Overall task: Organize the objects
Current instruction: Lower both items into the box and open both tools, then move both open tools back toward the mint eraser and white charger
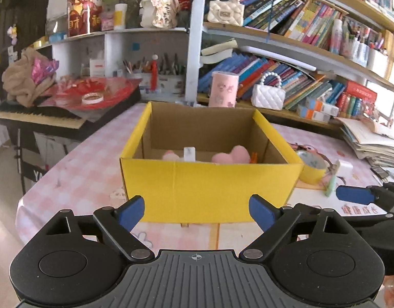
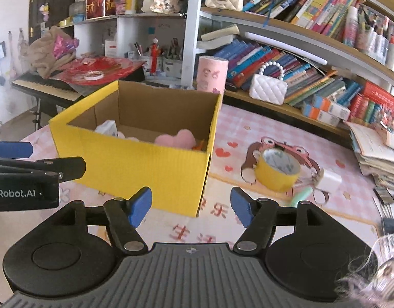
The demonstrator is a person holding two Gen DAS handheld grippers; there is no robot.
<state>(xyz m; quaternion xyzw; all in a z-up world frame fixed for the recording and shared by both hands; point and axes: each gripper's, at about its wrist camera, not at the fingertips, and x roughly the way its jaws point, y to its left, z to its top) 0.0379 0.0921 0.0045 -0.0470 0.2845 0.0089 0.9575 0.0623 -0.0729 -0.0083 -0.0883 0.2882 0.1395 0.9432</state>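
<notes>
left hand-held gripper (image 1: 197,211) wide apart, empty, before yellow cardboard box (image 1: 209,187) on tabletop (image 1: 76,179). right hand-held gripper (image 2: 191,206) parted, empty. yellow tape roll (image 2: 277,173) right of box.

The right tongs (image 2: 191,206) stand apart with nothing between their blue pads (image 2: 139,206), held above the pink worktop (image 2: 248,128) just short of the near corner of a yellow box (image 2: 145,161). Inside the box lie a pink plush (image 2: 176,138) and a white packet (image 2: 107,127) (an orange thing shows beside the plush, too hidden to name). To the right, apart from the box, sit a yellow tape roll (image 2: 277,170), a white block (image 2: 330,179) and a green stick (image 2: 302,196), while the left tongs (image 2: 30,164) reach in from the left edge.
</notes>
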